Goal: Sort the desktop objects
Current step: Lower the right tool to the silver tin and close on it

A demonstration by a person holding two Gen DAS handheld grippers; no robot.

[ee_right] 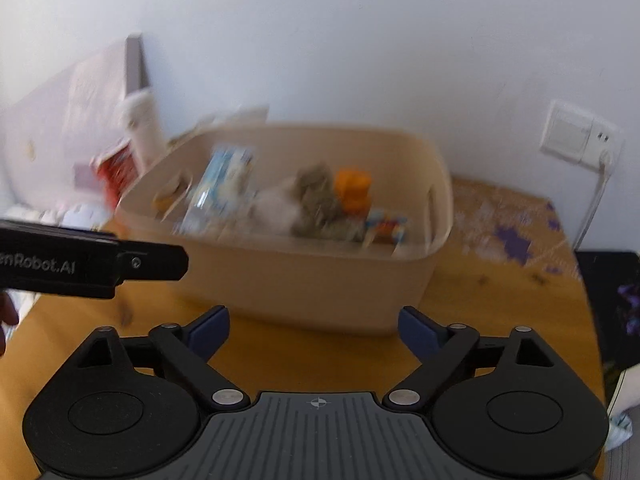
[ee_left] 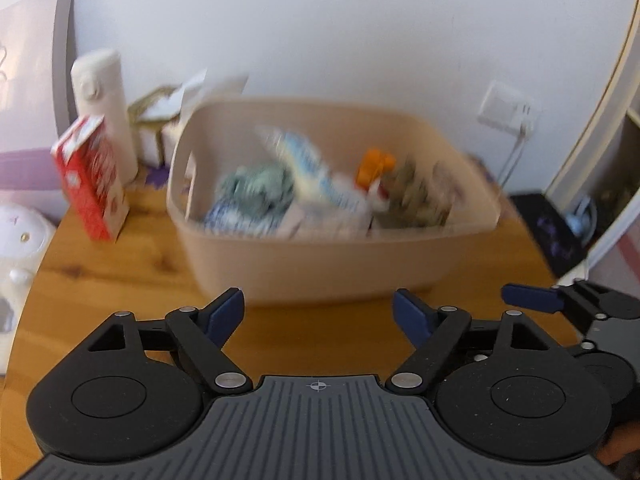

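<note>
Left to right on the wooden bench (ee_left: 132, 272): a red carton (ee_left: 90, 178) stands upright, slightly tilted, beside a white flask (ee_left: 106, 108), both just left of the beige tub (ee_left: 320, 256); the tub lies straight ahead of both claws, its long axis running across the view.

Left claw (ee_left: 319, 314): released, jaws spread wide, nothing between them; it hangs over bare bench just short of the tub's near wall. Right claw (ee_right: 314, 330): likewise released and empty, also just before the near wall; neither is clearly the nearer, though the red carton lies on the left claw's side.

Tub contents, blurred, left to right: a grey-green bundle (ee_left: 260, 186); a pale blue-and-white packet (ee_left: 316, 172) leaning across the middle; an orange piece (ee_left: 374, 164); an olive-brown lump (ee_left: 412, 196); finer identification is not possible.

Judgement: sorting looks well advanced; the carton and flask remain outside the tub.
</note>
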